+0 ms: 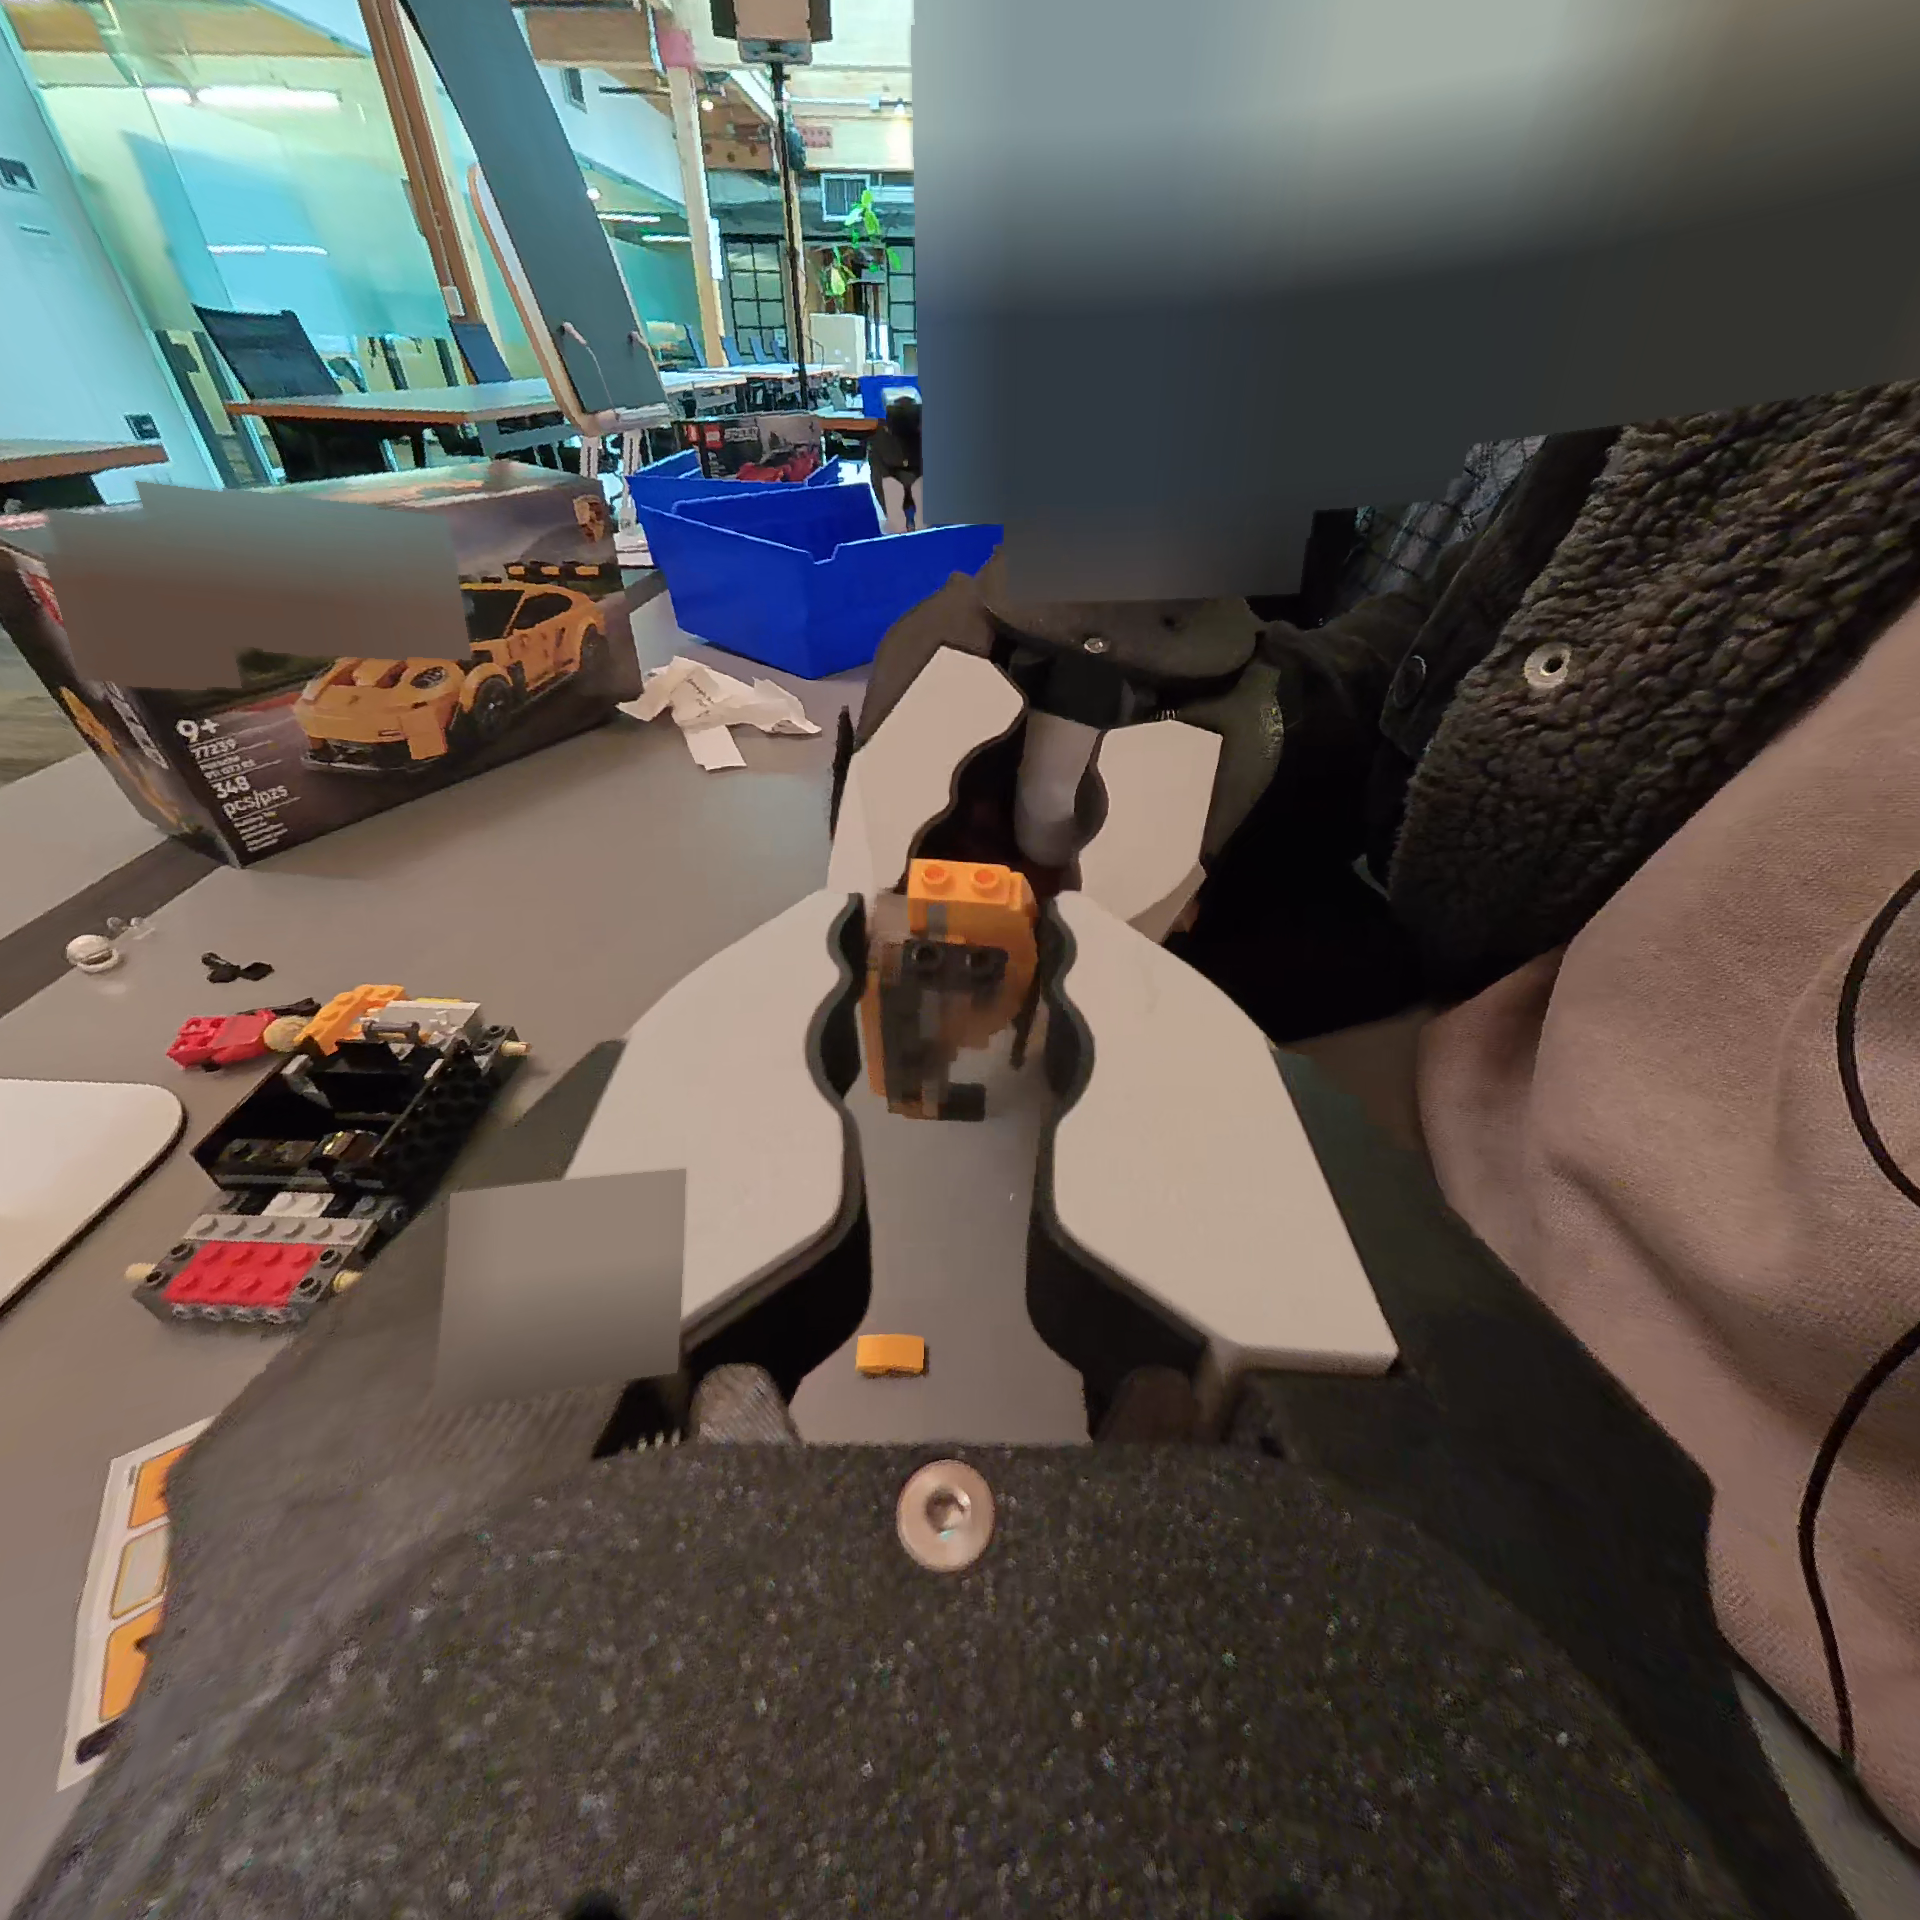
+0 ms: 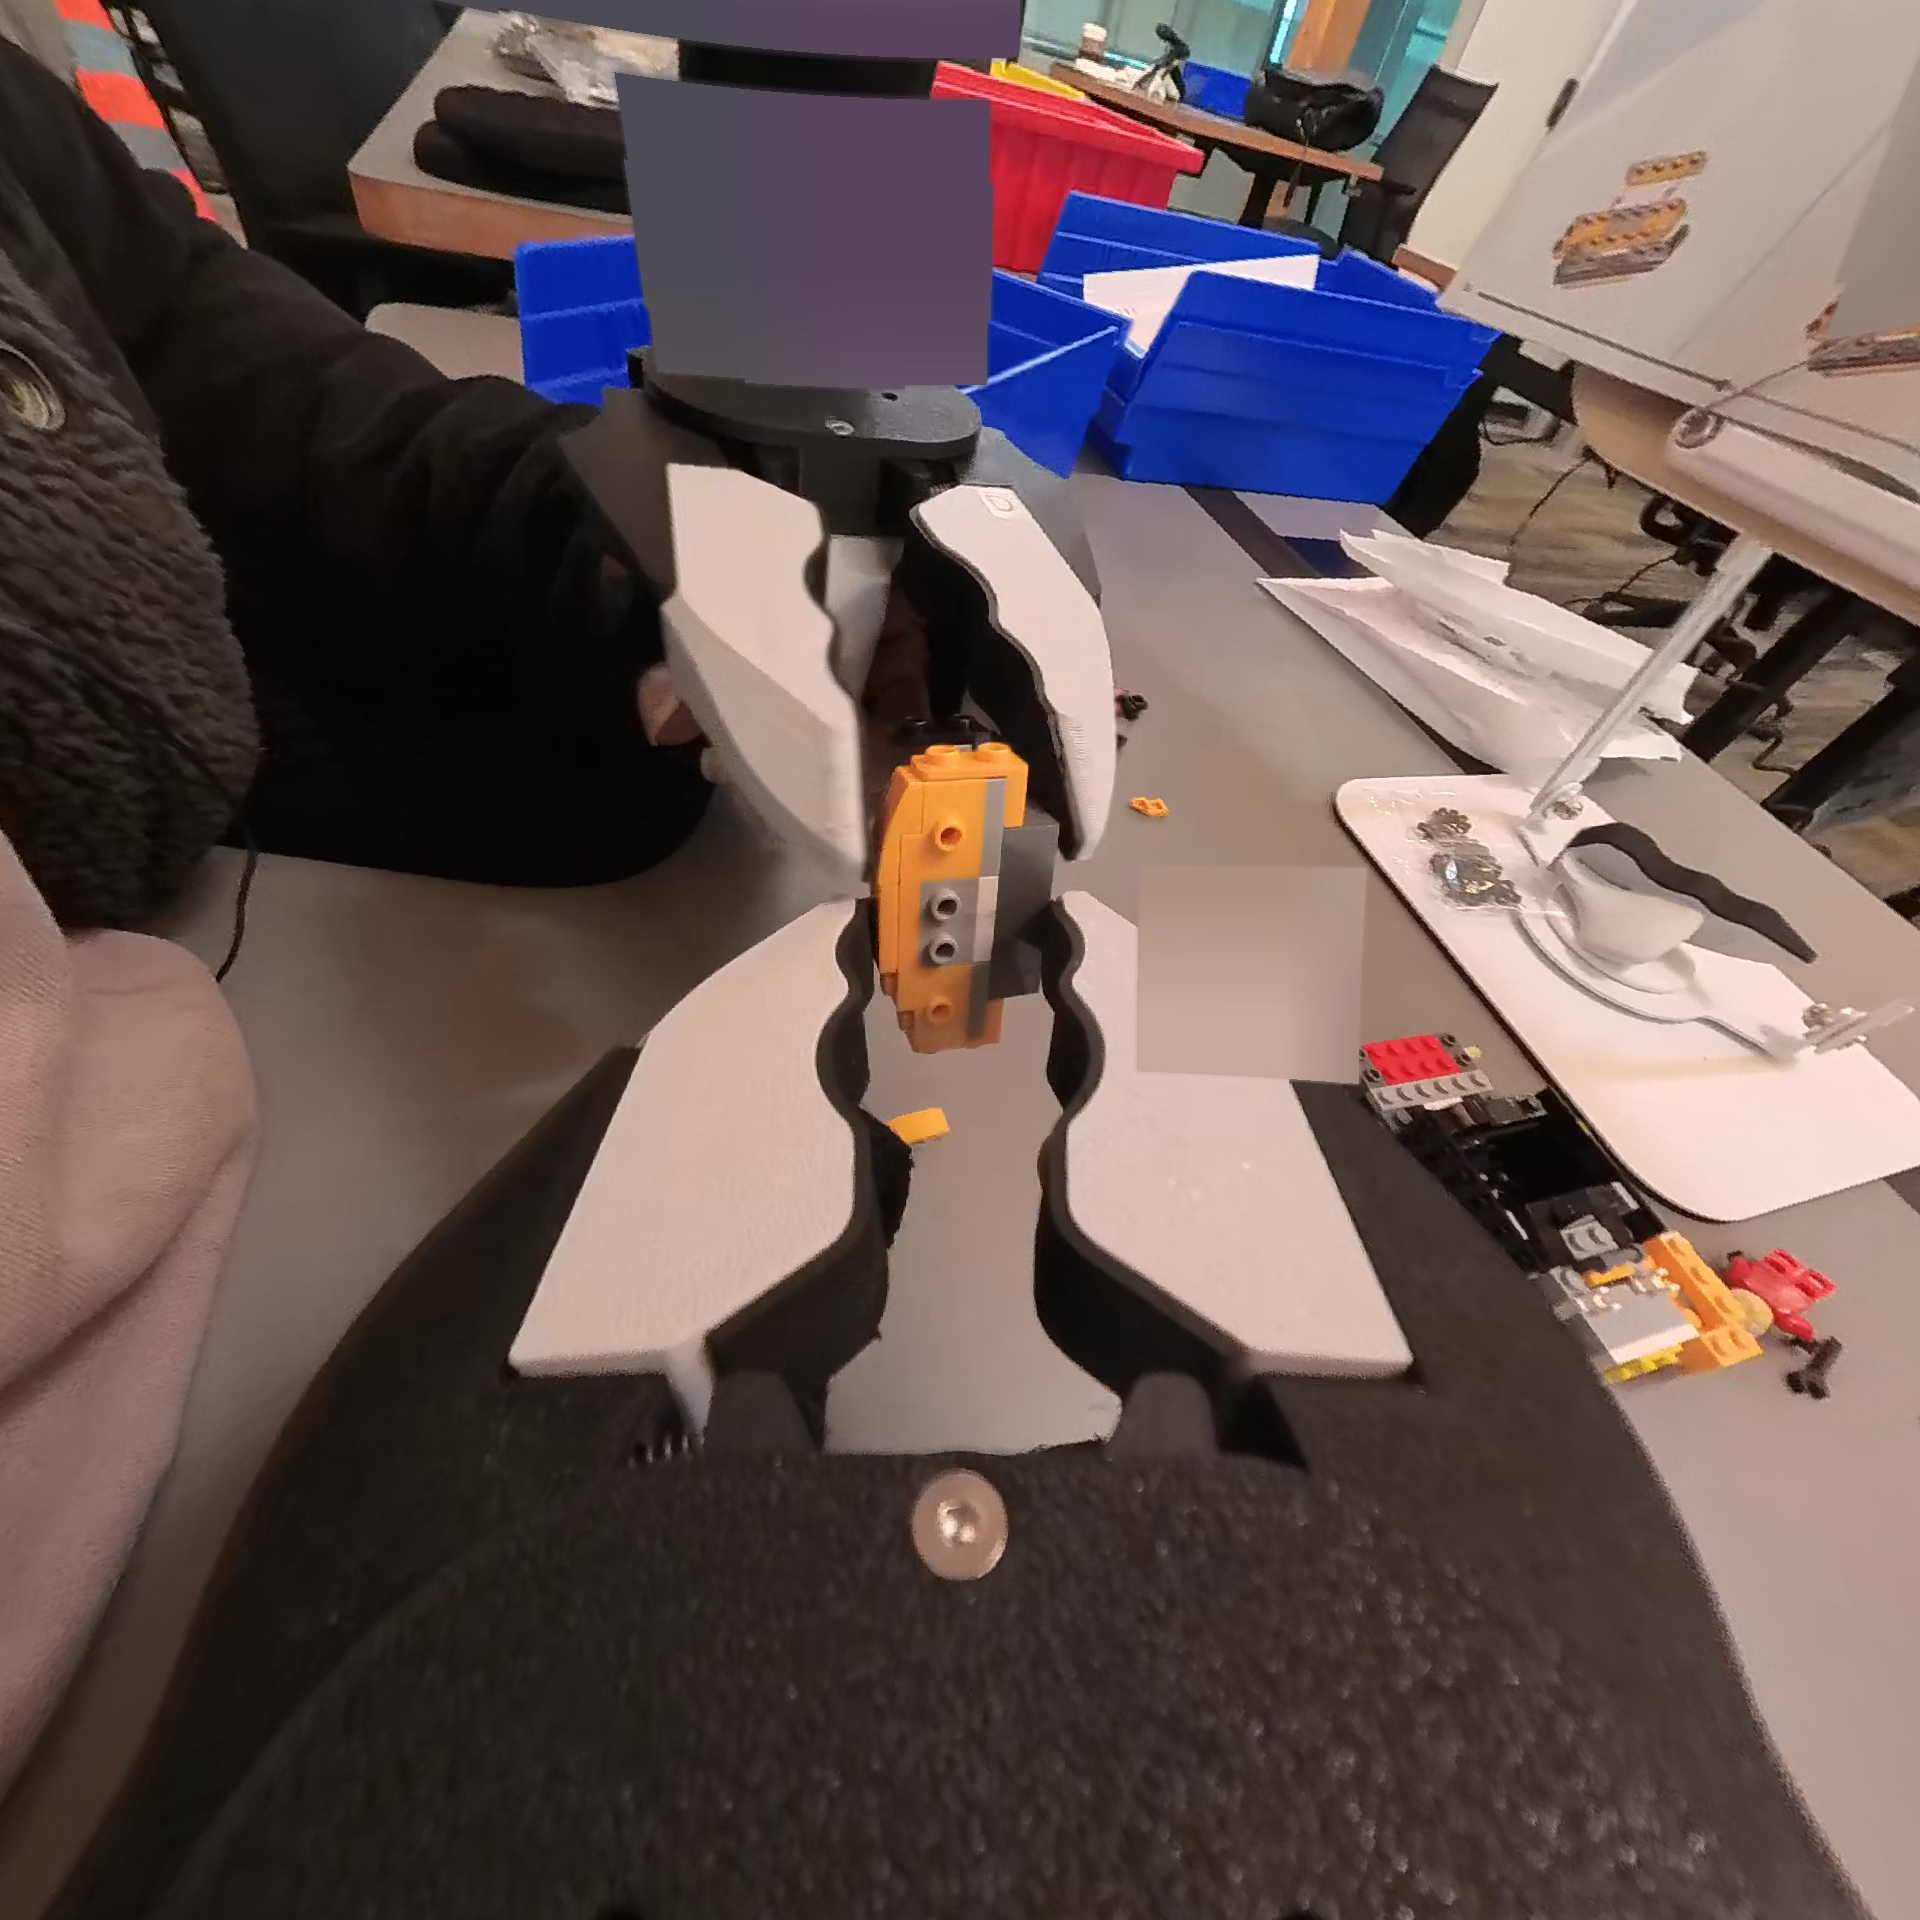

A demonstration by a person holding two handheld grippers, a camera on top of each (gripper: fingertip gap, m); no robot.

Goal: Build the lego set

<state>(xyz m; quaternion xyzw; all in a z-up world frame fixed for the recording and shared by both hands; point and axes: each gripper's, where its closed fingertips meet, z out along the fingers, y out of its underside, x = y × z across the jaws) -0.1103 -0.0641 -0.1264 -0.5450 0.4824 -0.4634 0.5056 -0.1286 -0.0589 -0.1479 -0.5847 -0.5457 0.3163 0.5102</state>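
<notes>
- Orange-and-grey sub-assembly (image 1: 948, 997) held in mid-air above the grey table (image 1: 623, 894), pinched from two opposite ends at once
- Left gripper (image 1: 948, 1023) with jaws pressed onto the sub-assembly's lower part; right gripper (image 2: 951, 966) likewise clamped on the same piece, tips nearly meeting the other pair
- Long axis of the sub-assembly running along the line between the two grippers, studs on its orange side (image 2: 943, 834) facing sideways in the right wrist view
- Neither gripper nearer than the other: both touching the sub-assembly, fingers facing each other across it
- Loose small orange tile (image 1: 890, 1356) lying flat on the table directly beneath the sub-assembly, apart from it; likely the next part to fit
- Second tiny orange piece (image 2: 1149, 806) on the table beyond the sub-assembly, farther off
- Black car chassis with red plate (image 1: 312, 1174) resting on the table to the left of the sub-assembly in the left wrist view, well apart
- Picking up the tile judged to need one gripper released while the other alone carries the sub-assembly
</notes>
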